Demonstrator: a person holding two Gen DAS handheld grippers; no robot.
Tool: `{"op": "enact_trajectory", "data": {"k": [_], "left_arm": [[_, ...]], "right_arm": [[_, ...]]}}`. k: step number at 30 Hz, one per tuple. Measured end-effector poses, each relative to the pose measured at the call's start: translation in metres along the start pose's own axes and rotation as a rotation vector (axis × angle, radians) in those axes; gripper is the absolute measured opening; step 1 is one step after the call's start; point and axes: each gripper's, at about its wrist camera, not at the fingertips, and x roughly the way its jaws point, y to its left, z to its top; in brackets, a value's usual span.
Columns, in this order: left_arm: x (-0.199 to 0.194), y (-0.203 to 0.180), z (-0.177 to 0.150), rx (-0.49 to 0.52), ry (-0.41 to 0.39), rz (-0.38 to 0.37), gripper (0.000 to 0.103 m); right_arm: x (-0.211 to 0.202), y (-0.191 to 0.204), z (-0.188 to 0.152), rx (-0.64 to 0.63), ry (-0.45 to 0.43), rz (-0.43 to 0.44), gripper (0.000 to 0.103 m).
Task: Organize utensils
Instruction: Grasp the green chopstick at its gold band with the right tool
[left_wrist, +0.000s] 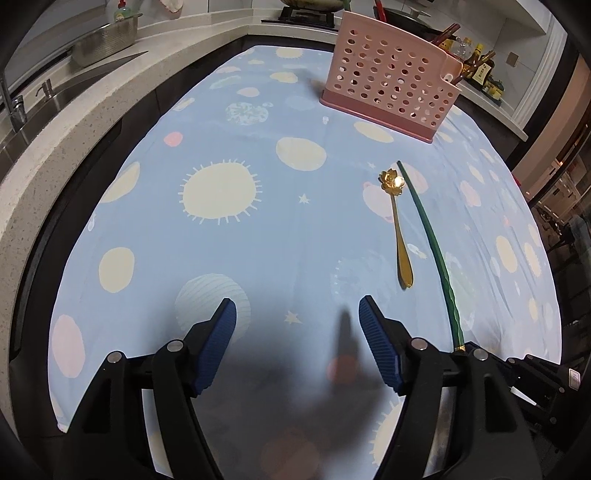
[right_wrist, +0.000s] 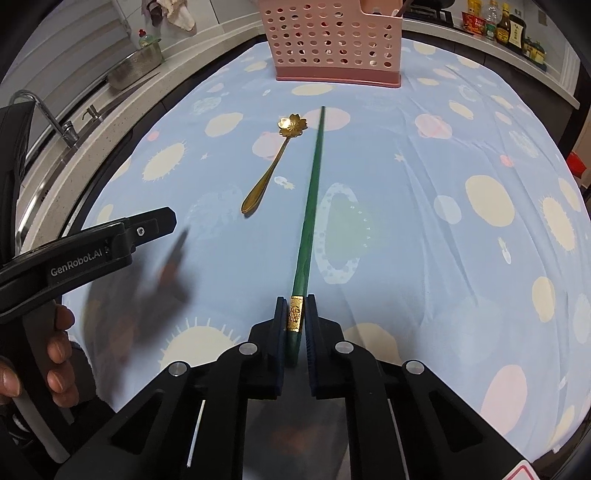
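Right gripper (right_wrist: 295, 314): clamped on green chopstick (right_wrist: 312, 192) at its gold-banded end; tip reaches toward pink holder (right_wrist: 332, 48).
Left gripper (left_wrist: 297, 332): spread wide, empty.
Gold spoon (right_wrist: 273, 162): on cloth, beside chopstick.
Risk: end grip lets tip swing, miss holder.

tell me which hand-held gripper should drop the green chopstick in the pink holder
Right. The right hand-held gripper is already shut on the green chopstick, which points toward the pink holder. The left hand-held gripper is open and empty.
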Motion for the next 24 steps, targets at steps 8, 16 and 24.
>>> {"op": "enact_trajectory", "data": {"k": [8, 16, 24], "left_arm": [[0.003, -0.016, 0.003, 0.024, 0.010, -0.028, 0.073], [0.012, -0.042, 0.009, 0.077, 0.010, -0.069, 0.073], [0.032, -0.055, 0.019, 0.080, 0.022, -0.093, 0.064]], "right_arm": [[-0.005, -0.021, -0.001, 0.080, -0.027, -0.018, 0.007], [-0.009, -0.038, -0.004, 0.143, -0.039, -0.021, 0.007], [-0.010, -0.047, -0.007, 0.173, -0.041, -0.016, 0.007]]}}
